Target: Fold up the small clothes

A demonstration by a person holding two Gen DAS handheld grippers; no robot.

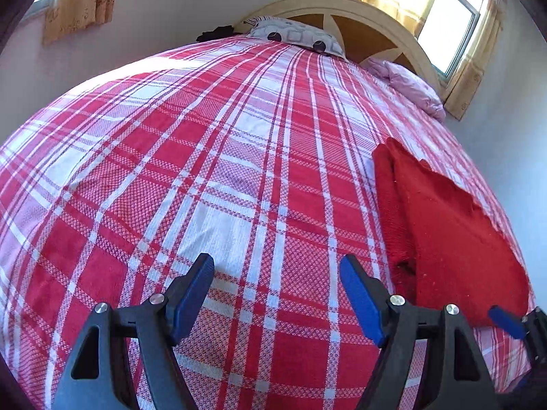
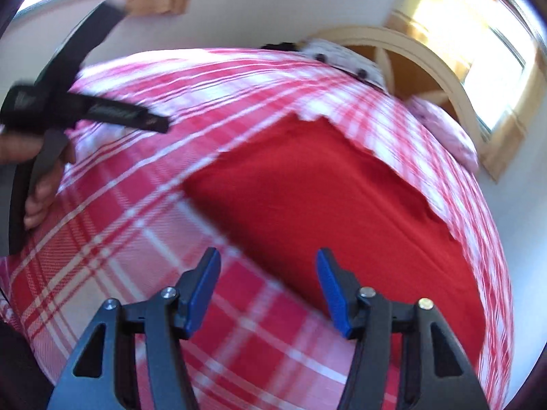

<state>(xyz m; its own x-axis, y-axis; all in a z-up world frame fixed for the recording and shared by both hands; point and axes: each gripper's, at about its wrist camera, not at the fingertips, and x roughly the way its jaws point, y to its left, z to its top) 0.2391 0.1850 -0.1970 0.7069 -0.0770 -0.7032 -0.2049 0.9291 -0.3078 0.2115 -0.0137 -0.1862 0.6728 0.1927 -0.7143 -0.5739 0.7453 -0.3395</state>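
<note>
A red knitted garment (image 1: 454,239) lies folded flat on the right side of the red and white plaid bedspread (image 1: 212,157). My left gripper (image 1: 275,266) hovers over bare bedspread to the left of it, open and holding nothing. In the blurred right wrist view the red garment (image 2: 324,188) spreads wide, and my right gripper (image 2: 268,256) stands open over its near left edge with nothing pinched. A hand (image 2: 41,184) holds the left gripper's black body (image 2: 61,102) at the far left. One of the right gripper's blue fingertips (image 1: 506,321) shows by the garment's near corner.
A patterned grey pillow (image 1: 297,36) and a pink pillow (image 1: 413,89) lie at the head of the bed, against a cream arched headboard (image 1: 376,10). A dark item (image 1: 215,32) sits at the far edge. Curtained windows (image 1: 451,27) are in the walls behind.
</note>
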